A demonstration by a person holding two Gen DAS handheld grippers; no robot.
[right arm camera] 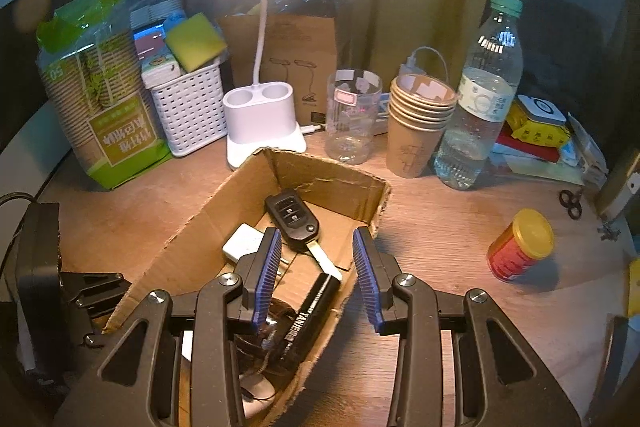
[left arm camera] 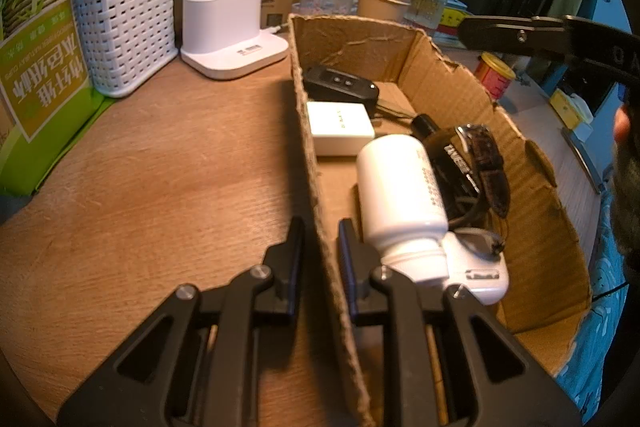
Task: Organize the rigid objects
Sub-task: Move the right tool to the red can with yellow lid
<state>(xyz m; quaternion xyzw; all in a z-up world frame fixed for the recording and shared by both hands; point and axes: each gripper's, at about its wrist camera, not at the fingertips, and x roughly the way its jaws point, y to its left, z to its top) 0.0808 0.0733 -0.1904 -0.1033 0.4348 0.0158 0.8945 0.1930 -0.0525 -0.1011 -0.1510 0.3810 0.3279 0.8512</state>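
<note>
While the left gripper (left arm camera: 320, 227) pinches the near wall of the cardboard box (left arm camera: 310, 131), the right gripper (right arm camera: 316, 259) hangs spread and empty at lower centre. Car key (right arm camera: 294, 217), white bottle (left arm camera: 400, 187), charger (left arm camera: 340, 127) lie inside; red can (right arm camera: 520, 247) stands outside, right.

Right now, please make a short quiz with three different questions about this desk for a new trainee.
1. True or false: the car key lies inside the cardboard box.
2. What does the left gripper clamp? A) box wall B) white bottle C) nothing
3. Which small container stands outside the box, on its right in the right wrist view?

Key:
1. True
2. A
3. The red can with yellow lid
</note>
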